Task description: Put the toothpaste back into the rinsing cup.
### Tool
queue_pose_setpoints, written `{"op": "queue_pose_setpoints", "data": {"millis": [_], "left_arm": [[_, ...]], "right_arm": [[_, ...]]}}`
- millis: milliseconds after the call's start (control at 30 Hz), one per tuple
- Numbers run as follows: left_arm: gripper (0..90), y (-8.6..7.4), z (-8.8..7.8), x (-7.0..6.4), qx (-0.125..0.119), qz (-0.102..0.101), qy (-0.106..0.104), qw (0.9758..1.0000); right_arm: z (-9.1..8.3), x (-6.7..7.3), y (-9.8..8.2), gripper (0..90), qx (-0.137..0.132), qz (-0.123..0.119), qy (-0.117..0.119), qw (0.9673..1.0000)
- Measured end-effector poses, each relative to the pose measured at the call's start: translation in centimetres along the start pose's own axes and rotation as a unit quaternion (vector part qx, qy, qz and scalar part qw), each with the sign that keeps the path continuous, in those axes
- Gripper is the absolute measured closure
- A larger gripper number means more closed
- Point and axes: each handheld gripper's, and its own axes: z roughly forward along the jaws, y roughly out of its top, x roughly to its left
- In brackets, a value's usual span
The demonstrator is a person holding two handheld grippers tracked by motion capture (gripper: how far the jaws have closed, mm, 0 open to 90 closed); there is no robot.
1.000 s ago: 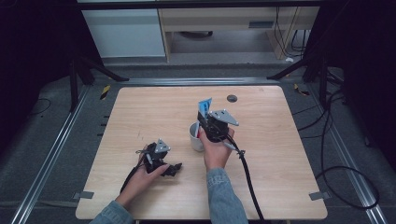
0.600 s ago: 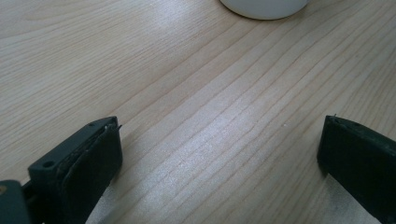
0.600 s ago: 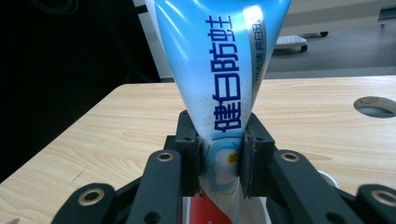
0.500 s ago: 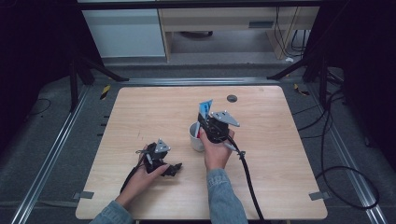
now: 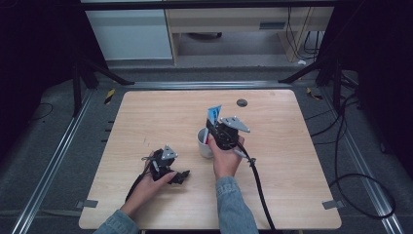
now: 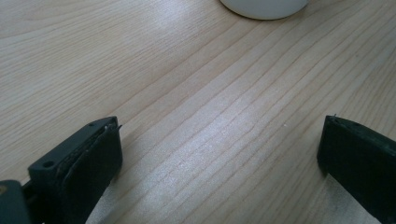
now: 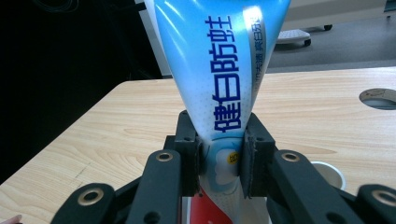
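Observation:
A blue and white toothpaste tube (image 7: 219, 79) with dark blue lettering stands upright between the jaws of my right gripper (image 7: 219, 161), which is shut on it. From above, the tube (image 5: 214, 114) pokes up over the right gripper (image 5: 216, 132), held just above a white cup (image 5: 204, 142) near the table's middle. The cup's rim (image 7: 327, 175) shows at the lower right of the right gripper view. My left gripper (image 5: 179, 176) rests low at the front left, open, with bare wood between its jaws. The left gripper (image 6: 219, 154) faces the cup's base (image 6: 264, 7).
The wooden table (image 5: 146, 112) has a round cable hole (image 5: 242, 102) at the back right. A black cable (image 5: 258, 185) trails from the right gripper toward the front edge. Shelving (image 5: 219, 29) stands beyond the far edge, and dark floor surrounds the table.

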Motion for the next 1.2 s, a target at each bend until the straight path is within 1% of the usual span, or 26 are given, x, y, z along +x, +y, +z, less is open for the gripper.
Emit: {"op": "queue_pose_setpoints", "data": {"millis": [467,633,767,1200], "left_arm": [[0.0,0.0,0.0,0.0,0.0,0.0,0.0,1.0],[0.0,0.0,0.0,0.0,0.0,0.0,0.0,1.0],[0.0,0.0,0.0,0.0,0.0,0.0,0.0,1.0],[0.0,0.0,0.0,0.0,0.0,0.0,0.0,1.0]], "right_arm": [[0.1,0.0,-0.2,71.9,0.005,-0.001,0.005,1.0],[0.1,-0.5,-0.1,71.4,0.01,0.009,0.007,0.9999],[0.0,-0.8,0.0,71.1,0.014,0.012,0.008,0.9998],[-0.4,-1.4,0.2,68.7,0.021,0.012,0.013,0.9996]]}}
